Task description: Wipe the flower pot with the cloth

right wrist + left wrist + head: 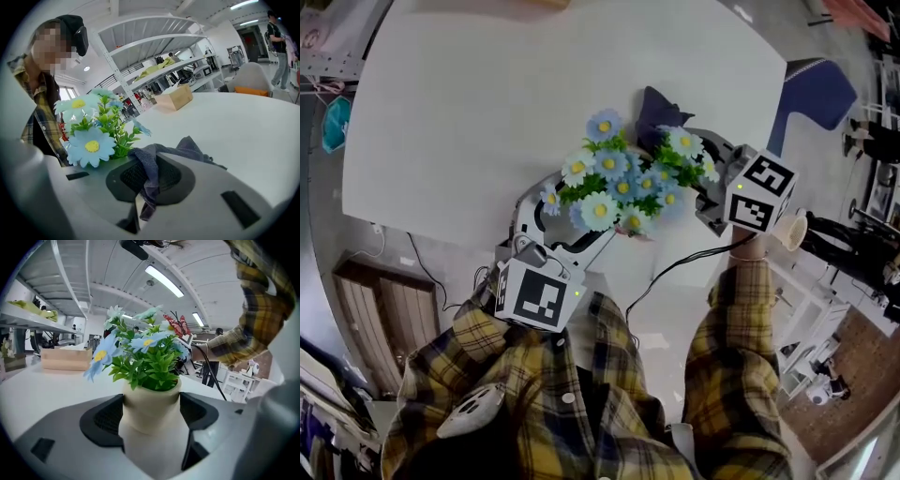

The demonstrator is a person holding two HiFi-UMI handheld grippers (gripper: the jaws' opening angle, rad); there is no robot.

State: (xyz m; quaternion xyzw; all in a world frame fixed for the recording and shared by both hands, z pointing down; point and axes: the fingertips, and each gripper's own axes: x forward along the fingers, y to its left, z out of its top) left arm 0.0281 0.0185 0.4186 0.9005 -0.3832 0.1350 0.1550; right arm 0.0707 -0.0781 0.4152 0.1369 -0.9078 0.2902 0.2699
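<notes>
Wiping stage, apparently: left gripper (152, 427) clamps the flower pot (151, 401); right gripper (140, 197) pinches the cloth (147, 173), which likely needs pressing against the pot next.

A broad white bench (487, 112) with rounded corners fills the middle of a bright, workshop-like room, with a pale wooden box (174, 100) resting on its far side. Beyond it stand tall white metal shelves (154, 44) loaded with goods, under a white ceiling lit by long strip lights (164, 281). The floor (670, 326) around the bench is pale and glossy, with a dark blue seat (814, 94) at one corner, a grey chair with an orange cushion (248, 79), a brown wooden panel (370, 309) to the left, and a person (280, 47) standing in the distance.
</notes>
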